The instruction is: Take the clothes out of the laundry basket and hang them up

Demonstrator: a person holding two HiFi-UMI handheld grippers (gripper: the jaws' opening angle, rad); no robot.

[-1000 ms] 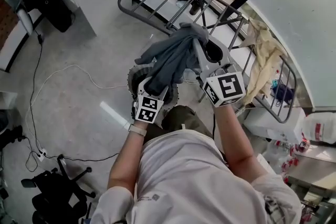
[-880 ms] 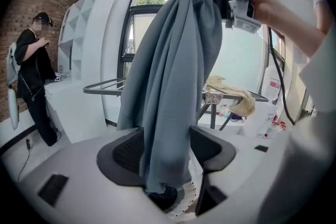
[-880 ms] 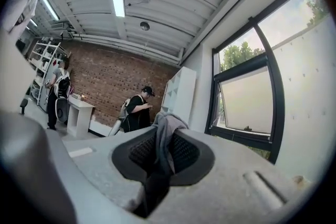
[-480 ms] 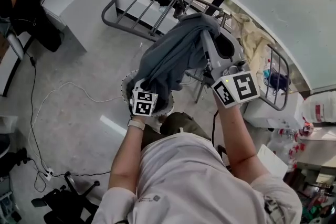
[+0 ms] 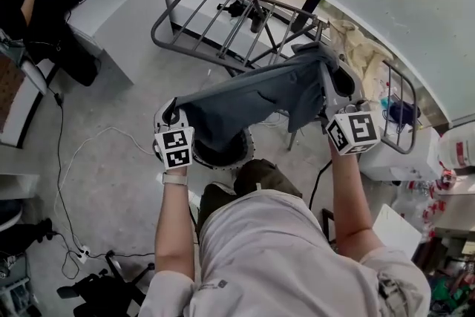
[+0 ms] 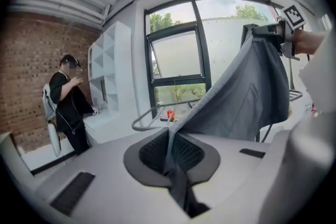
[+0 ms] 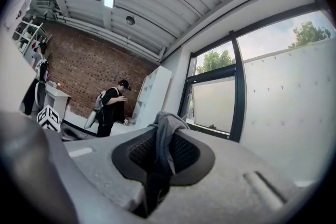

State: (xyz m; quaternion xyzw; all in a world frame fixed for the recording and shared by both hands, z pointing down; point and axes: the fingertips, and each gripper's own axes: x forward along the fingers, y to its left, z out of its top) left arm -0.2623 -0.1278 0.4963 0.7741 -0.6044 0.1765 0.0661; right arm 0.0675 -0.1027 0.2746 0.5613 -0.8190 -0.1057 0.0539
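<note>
Over the laundry basket (image 5: 236, 157), the grey garment (image 5: 252, 99) is hanging spread out between both tools, and it's looking fully clear of the basket.

- left tool (image 5: 172, 119): jaws are pinching tight on a thin fold at one end of the fabric, and nothing else is sitting between the pads.
- right tool (image 5: 327, 85): it's gripping a thicker bunched wad at the other, higher end, so the jaws are sitting narrow rather than fully together.
- garment is sagging in the middle and running diagonally, low on the left and high on the right. It isn't touching the drying rack (image 5: 223, 22) yet.

Progress as I'm reading it: take-out for this piece is done, and the hang step isn't started. A cream garment (image 5: 365, 59) is already draping over the right-hand wing of the rack, so at least one earlier item is looking finished. Small dark items (image 5: 249, 7) are sitting on the far rails. They're possibly socks, but they're too small to call.

Remaining: carrying this piece over a free rail, laying it across, letting go with both tools. The garment is blocking most of the basket interior, so I'm not able to say how much laundry is still waiting.
</note>
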